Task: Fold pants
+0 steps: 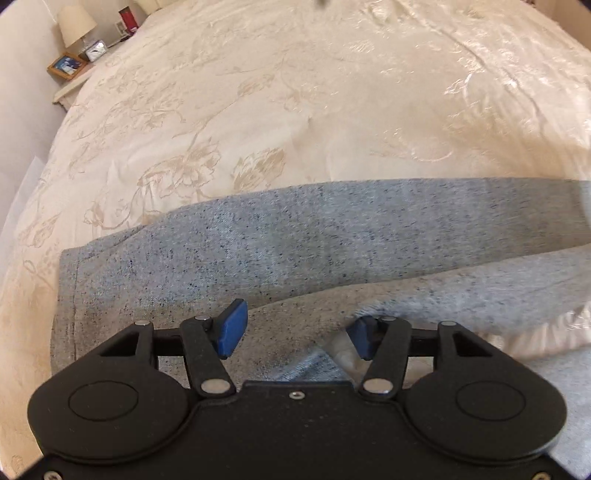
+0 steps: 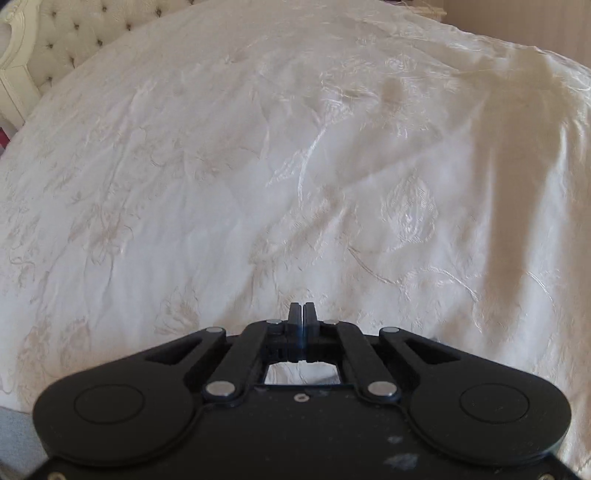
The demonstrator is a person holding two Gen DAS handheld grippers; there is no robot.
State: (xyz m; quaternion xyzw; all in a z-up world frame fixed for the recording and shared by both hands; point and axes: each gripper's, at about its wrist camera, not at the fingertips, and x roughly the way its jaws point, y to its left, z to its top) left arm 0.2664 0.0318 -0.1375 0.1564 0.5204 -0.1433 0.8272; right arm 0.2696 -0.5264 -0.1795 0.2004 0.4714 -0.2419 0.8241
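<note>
Grey heathered pants lie across the cream bedspread in the left wrist view, one leg stretched left to right with its hem at the left. My left gripper is open just above the pants, blue pads wide apart, nothing between them. In the right wrist view my right gripper is shut and empty over bare bedspread. A grey strip of the pants shows at that view's lower left corner.
The cream floral bedspread covers the bed. A nightstand with a lamp, a photo frame and a clock stands at the far left. A tufted headboard is at the far left in the right wrist view.
</note>
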